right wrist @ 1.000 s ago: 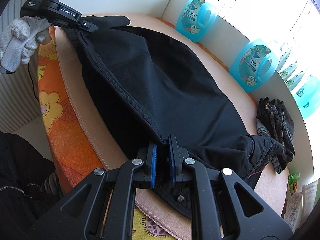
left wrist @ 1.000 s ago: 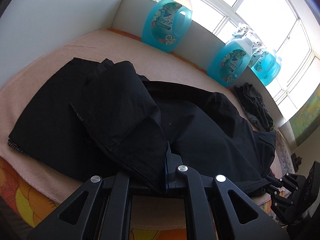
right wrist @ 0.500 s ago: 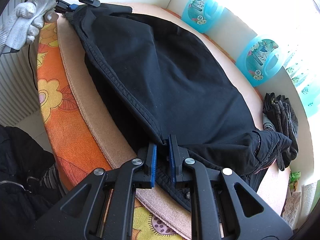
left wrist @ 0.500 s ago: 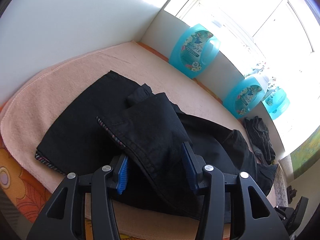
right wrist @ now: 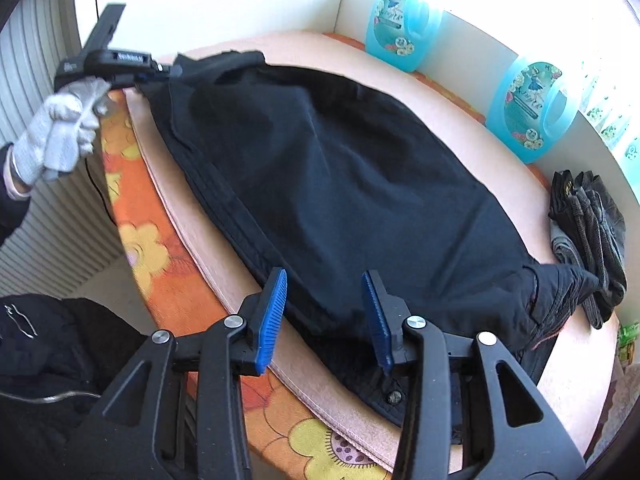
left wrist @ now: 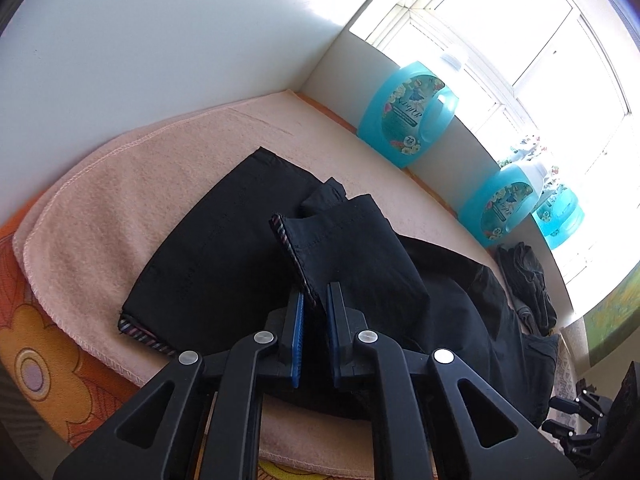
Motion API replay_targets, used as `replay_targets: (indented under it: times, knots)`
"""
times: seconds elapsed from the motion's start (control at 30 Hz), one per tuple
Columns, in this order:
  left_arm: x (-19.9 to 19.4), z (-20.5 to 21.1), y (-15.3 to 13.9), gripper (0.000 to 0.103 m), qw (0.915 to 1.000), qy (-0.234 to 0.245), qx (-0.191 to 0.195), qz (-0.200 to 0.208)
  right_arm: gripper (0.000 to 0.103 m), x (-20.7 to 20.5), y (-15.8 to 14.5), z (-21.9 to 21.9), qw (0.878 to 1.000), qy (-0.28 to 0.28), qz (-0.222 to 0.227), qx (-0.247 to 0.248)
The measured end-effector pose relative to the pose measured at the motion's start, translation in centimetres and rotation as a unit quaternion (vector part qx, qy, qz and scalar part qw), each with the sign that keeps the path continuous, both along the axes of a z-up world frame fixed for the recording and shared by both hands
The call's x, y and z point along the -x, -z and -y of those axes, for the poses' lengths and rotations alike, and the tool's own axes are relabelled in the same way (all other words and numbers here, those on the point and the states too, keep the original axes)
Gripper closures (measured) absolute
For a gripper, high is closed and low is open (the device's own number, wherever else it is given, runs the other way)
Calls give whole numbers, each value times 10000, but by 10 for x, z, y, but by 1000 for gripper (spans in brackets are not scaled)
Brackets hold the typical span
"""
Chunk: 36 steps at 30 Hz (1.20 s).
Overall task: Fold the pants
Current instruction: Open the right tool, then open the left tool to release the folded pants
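Black pants (left wrist: pixel 224 264) lie on a pink blanket (left wrist: pixel 120 184), one leg folded over the other. My left gripper (left wrist: pixel 316 300) is shut on the near corner of the upper leg's hem (left wrist: pixel 340 240), at its striped lining. In the right wrist view the pants (right wrist: pixel 340 168) stretch from that left gripper (right wrist: pixel 168 69), held by a white-gloved hand (right wrist: pixel 60 136), down to the waist end with its button (right wrist: pixel 394 396). My right gripper (right wrist: pixel 326 280) hovers over the waist-end edge, jaws opening, blue pads clear of the cloth.
Blue detergent bottles (right wrist: pixel 400 20) (right wrist: pixel 528 108) stand along the window ledge at the back. A dark garment pile (right wrist: pixel 588 232) lies at the blanket's right end. An orange flowered cloth (right wrist: pixel 136 208) hangs over the front edge, with a radiator (right wrist: pixel 32 60) at the left.
The left gripper opened over the upper leg, drew back to its hem corner and shut on it. The right gripper let go of the pants' edge, opened and rose.
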<state>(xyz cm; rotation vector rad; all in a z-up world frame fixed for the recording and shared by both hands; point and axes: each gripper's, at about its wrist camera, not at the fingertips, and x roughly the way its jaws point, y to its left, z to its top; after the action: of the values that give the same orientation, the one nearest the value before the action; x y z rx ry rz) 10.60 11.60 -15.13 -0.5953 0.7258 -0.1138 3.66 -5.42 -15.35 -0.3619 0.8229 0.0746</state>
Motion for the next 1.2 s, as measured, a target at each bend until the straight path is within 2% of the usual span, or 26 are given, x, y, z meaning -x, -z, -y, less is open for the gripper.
replay_targets:
  times: [0.1, 0.13, 0.2, 0.27, 0.37, 0.43, 0.53, 0.6, 0.7, 0.83, 1.03, 1.17, 1.2]
  knots:
    - [-4, -3, 1, 91, 9999, -2, 148, -8, 56, -17, -27, -12, 9996, -206, 189, -56]
    - [-6, -2, 1, 81, 9999, 13, 137, -26, 55, -27, -34, -17, 9993, -266, 243, -39]
    - [-10, -2, 3, 67, 9999, -33, 108, -77, 55, -48, -43, -30, 9988, -390, 306, 60]
    - [-16, -1, 5, 67, 9998, -53, 171, -124, 55, -74, -49, -41, 9983, -476, 334, 70]
    - [-21, 2, 6, 72, 9999, -5, 92, -118, 55, -117, -49, -58, 9973, -687, 234, -65]
    - [-20, 2, 6, 98, 9999, 61, 125, -68, 55, -145, -45, -71, 9967, -790, 176, -49]
    - [-14, -2, 2, 98, 10000, 12, 60, 54, 55, -188, -33, -84, 9950, -995, -39, -56]
    - [-9, -9, -1, 99, 9999, -76, 13, 127, 55, -212, -21, -94, 9932, -1142, -186, 104]
    - [3, -19, -1, 99, 9995, -246, 44, 172, 55, -243, -3, -108, 9896, -1358, -393, 273]
    - [22, -27, 2, 99, 9987, -463, -113, 179, 55, -279, 14, -123, 9852, -1563, -631, 304]
    - [40, -31, 10, 99, 9983, -564, -93, 95, 55, -317, 35, -143, 9788, -1790, -981, 171]
    - [44, -28, 7, 99, 9978, -572, -291, 149, 55, -324, 49, -153, 9736, -1941, -1196, 139]
    - [45, -28, 6, 99, 9977, -579, -299, 168, 62, -322, 49, -155, 9733, -1972, -1171, 122]
